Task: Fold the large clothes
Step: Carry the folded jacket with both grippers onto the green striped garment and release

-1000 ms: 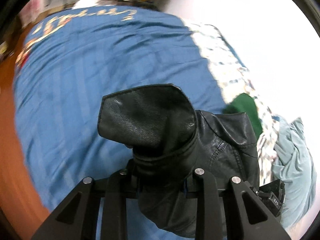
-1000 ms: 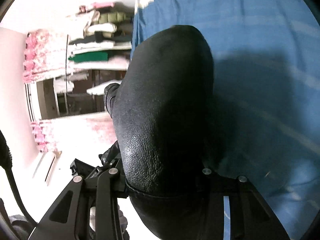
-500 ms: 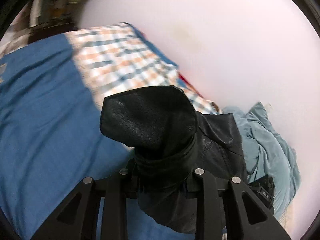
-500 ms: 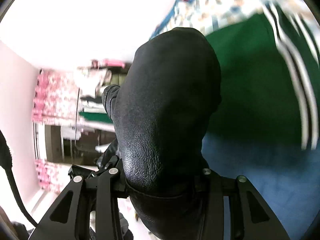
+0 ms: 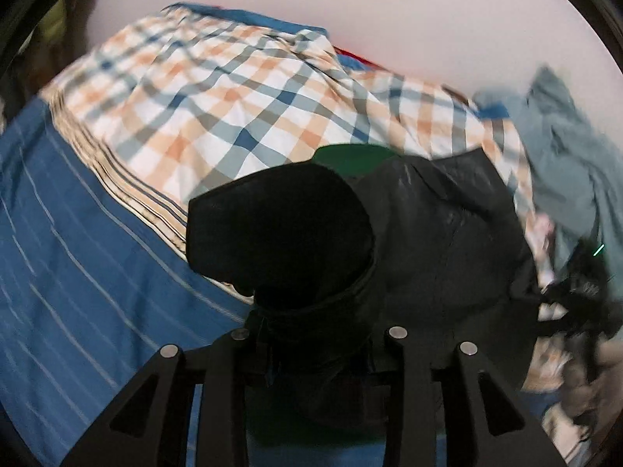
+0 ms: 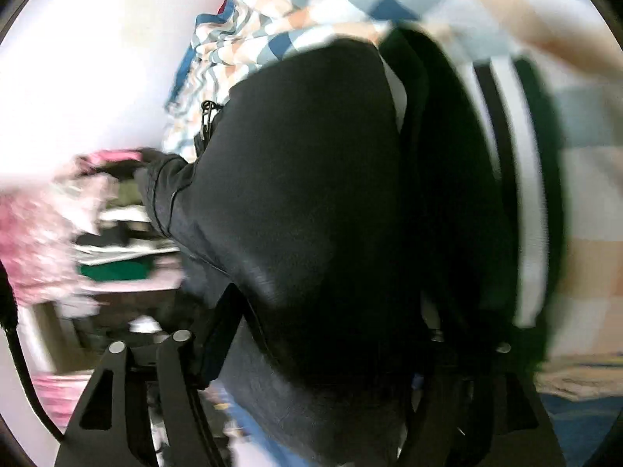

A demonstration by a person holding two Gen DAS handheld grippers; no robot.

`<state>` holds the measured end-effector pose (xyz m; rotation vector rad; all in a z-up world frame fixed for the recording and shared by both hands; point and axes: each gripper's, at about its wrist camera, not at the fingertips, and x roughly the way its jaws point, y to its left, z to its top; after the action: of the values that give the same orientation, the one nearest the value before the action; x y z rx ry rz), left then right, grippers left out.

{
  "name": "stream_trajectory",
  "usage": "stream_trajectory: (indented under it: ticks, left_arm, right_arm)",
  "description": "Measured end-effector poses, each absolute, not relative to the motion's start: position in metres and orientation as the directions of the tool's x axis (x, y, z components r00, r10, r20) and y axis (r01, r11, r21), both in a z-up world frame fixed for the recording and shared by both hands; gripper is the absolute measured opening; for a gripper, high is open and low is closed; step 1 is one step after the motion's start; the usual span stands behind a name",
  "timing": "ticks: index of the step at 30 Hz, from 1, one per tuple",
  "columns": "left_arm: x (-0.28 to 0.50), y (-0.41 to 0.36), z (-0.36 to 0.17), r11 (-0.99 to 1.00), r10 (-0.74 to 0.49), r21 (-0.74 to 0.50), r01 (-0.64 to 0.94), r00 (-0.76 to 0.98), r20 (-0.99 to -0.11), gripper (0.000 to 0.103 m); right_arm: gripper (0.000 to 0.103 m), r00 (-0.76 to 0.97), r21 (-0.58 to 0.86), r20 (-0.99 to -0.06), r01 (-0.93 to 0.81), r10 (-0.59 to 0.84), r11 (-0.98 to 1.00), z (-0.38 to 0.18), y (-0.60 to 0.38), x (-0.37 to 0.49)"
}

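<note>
A folded black leather jacket hangs between both grippers. My left gripper is shut on one bunched end of it, above the blue striped bedsheet. My right gripper is shut on the other end of the jacket, which fills most of the right wrist view. The jacket is right over a green garment with white stripes, of which a sliver shows in the left wrist view, and a plaid quilt. Both sets of fingertips are hidden by leather.
A light blue garment lies crumpled at the right by the white wall. Shelves with folded clothes and pink floral curtains show left in the right wrist view. The plaid quilt also shows there.
Both grippers have carried the jacket from over the open blue sheet toward the wall, onto the plaid quilt and green garment. Their hold on the jacket is unchanged.
</note>
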<state>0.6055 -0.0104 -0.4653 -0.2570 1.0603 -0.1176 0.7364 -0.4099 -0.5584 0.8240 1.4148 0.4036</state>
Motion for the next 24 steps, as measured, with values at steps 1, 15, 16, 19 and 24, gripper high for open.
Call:
stream_trajectory:
  ticks: [1,15,16,19,24]
  left_arm:
    - [0.603,-0.012,-0.460,0.971,-0.199,-0.237,-0.017,0.482,-0.853,0.032]
    - [0.602,-0.036,-0.435,0.998,0.062,0.053,-0.032,0.518,-0.853,0.097]
    - [0.604,-0.036,-0.438,0.998,0.068,0.060,-0.032,0.514,-0.855,0.097]
    - [0.604,-0.034,-0.442,0.996,0.087,0.078,-0.040,0.513,-0.854,0.097]
    - [0.596,-0.020,-0.434,0.995,0.100,0.071,-0.074,0.519,-0.849,0.097]
  right_arm:
    - [0.074,0.174,0.618,-0.785,0.173,0.594,0.767,-0.538,-0.403,0.733]
    - [0.001,0.297,0.097,-0.952,0.051,0.078,0.994,-0.472,-0.263,0.661]
    - [0.001,0.301,0.074,-0.952,0.041,0.058,0.996,-0.477,-0.262,0.659]
    - [0.010,0.331,0.084,-0.942,0.059,0.059,0.995,-0.471,-0.262,0.658]
    - [0.103,0.349,0.002,-0.936,0.106,-0.036,0.994,-0.470,-0.263,0.628]
